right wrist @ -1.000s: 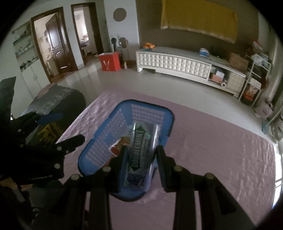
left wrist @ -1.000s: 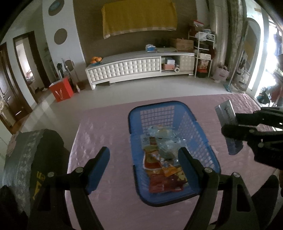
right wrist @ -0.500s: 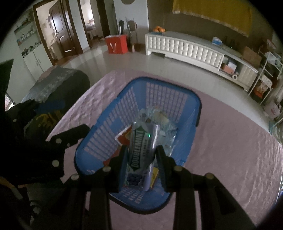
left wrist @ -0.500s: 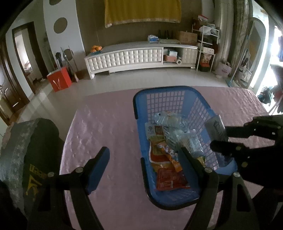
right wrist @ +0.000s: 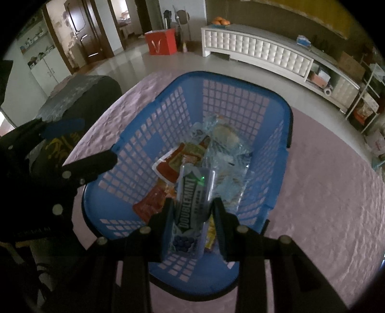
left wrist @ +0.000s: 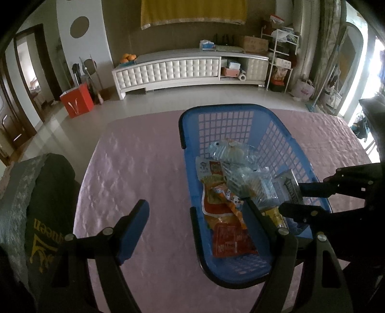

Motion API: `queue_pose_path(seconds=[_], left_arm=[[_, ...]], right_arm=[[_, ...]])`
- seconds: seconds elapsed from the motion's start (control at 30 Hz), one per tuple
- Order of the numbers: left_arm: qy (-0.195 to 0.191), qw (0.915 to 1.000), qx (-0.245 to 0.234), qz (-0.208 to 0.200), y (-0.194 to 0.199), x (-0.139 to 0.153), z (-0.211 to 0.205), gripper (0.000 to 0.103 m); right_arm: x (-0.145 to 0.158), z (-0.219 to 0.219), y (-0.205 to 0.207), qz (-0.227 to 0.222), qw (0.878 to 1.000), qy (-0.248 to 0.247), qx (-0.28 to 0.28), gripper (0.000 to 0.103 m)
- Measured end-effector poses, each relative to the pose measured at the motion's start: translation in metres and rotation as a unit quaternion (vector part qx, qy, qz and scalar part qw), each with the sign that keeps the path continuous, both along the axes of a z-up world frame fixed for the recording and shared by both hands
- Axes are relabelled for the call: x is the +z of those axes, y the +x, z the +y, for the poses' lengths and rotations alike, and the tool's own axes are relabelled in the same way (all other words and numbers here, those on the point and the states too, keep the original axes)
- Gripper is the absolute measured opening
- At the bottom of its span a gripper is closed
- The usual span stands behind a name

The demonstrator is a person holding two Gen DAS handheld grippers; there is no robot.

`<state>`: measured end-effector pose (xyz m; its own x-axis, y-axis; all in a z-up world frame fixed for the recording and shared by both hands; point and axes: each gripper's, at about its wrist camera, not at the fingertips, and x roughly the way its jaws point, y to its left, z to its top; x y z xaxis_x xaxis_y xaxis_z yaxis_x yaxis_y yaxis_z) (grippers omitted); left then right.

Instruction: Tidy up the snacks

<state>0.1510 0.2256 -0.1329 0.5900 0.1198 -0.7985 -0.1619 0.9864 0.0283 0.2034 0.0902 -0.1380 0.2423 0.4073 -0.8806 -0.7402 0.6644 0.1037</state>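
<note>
A: Right gripper (right wrist: 193, 211) clamped on a gum pack (right wrist: 192, 204), pads pressing both long edges. "DOUBLEMINT" readable down the face, blue dots at the near end.

B: And under it?

A: Hanging over the near half of the blue basket (right wrist: 134, 149), pack tip pointing at the snacks (right wrist: 173, 168) inside. Cannot tell whether touching the heap or just above.

B: Heap, nearest first?

A: Yellow wrapper just beside the right finger, red packet to the left of the pack, orange and red bags ahead of it, clear crinkled bags (right wrist: 223, 142) beyond those. Far end of the basket floor bare.

B: Left gripper?

A: Left gripper (left wrist: 195, 224) wide open, nothing between the blue pads (left wrist: 133, 228). Straddling the basket's near left wall: left finger above the pink cloth (left wrist: 134, 168), right finger above the snacks inside.

B: Seen from there, where is the gum?

A: To the right of and beyond the left gripper's right finger, over the basket's right side, pinched edge-on in the black fingers coming in from the right.

B: Off to the left side?

A: Dark bag (left wrist: 45, 204) with gold lettering, close to the left finger, at the cloth's edge.

B: Farther out?

A: Pale floor past the cloth, red box (left wrist: 77, 100) far left, then a long white cabinet (left wrist: 182, 69) against the wall with oranges (left wrist: 128, 57) on top, yellow cloth (left wrist: 192, 10) hanging above.
</note>
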Motion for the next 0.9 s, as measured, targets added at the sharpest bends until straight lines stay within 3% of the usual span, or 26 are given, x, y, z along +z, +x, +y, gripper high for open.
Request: queue_pose_path(seconds=[0.27,0.47,0.8,0.9], left_arm=[[-0.002,1.0000,0.002,-0.005,-0.009,0.000,-0.004,0.078],[0.013,0.9991,-0.001,-0.039,-0.024,0.017,-0.016,0.078],[0.024,0.9916,-0.020,-0.126,-0.068,0.070,-0.060,0.078],[0.029,0.9844,-0.024,-0.172,-0.091,0.089,-0.079,0.078]], right_arm=[[-0.004,-0.001,0.002,0.025,1.000,-0.007,-0.005,0.040],[0.014,-0.019,-0.006,0.003,1.000,0.019,-0.022,0.040],[0.083,-0.082,-0.050,-0.093,0.989,0.080,-0.085,0.040],[0.104,-0.101,-0.067,-0.130,0.981,0.100,-0.101,0.040]])
